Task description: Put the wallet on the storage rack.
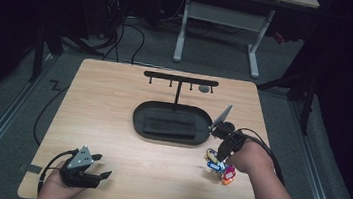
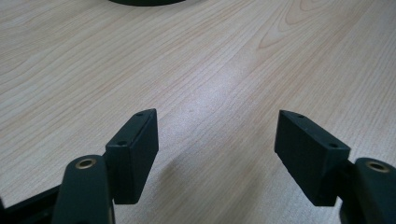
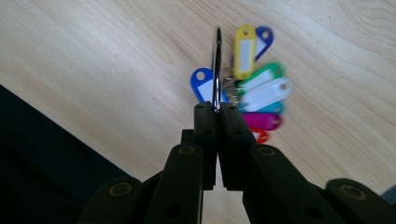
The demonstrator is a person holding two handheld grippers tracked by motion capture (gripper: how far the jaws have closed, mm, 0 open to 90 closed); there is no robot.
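1. The key ring (image 3: 216,70) is sitting pinched edge-on between the right gripper (image 3: 217,109) jaws, so that one's clamped tight on the thin metal loop.
2. A bunch of coloured key tags (image 3: 254,88) is hanging off that ring – yellow, blue, green, white, magenta, plus a bit of orange – fanning out over the table (image 3: 93,60).
3. In the high view the tags (image 1: 220,167) are sitting near the right front part of the table, just beside the right hand (image 1: 251,156).
4. Further back, the black oval tray (image 1: 172,123) is standing mid-table, with a T-shaped hook rack (image 1: 180,80) rising behind it.
5. Well apart from all that, the left gripper (image 1: 99,165) is resting at the front left corner, jaws spread wide with nothing but bare wood between them (image 2: 215,135).
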